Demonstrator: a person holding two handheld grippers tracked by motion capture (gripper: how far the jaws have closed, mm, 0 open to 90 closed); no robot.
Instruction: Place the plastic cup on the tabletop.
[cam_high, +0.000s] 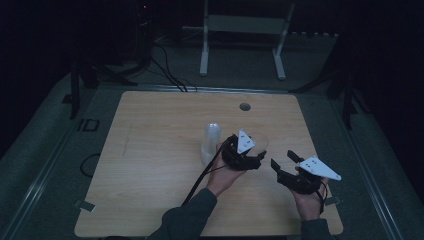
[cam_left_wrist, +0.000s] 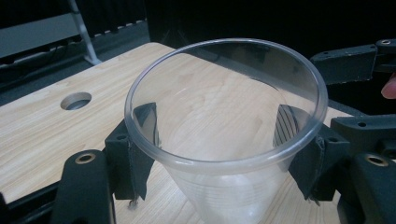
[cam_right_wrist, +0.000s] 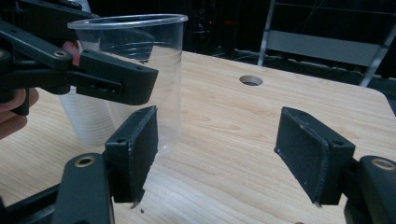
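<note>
A clear plastic cup (cam_left_wrist: 224, 164) stands upright between the jaws of my left gripper (cam_left_wrist: 219, 140), whose pads press its wall on both sides just under the rim. In the high view the cup (cam_high: 259, 142) and left gripper (cam_high: 248, 152) are right of the table's middle. In the right gripper view the cup (cam_right_wrist: 159, 60) is at the upper left, its base at or just above the tabletop, with a left gripper finger (cam_right_wrist: 116, 79) across it. My right gripper (cam_right_wrist: 219, 154) stands open beside it, nothing between its pads; it is also in the high view (cam_high: 284, 161).
A stack of clear cups (cam_high: 211, 141) stands just left of the held cup, and also appears behind it (cam_right_wrist: 88, 121). The wooden table (cam_high: 150, 165) has a round hole (cam_high: 244, 106) near its far edge. A white frame stand (cam_high: 242, 30) and cables lie on the floor beyond.
</note>
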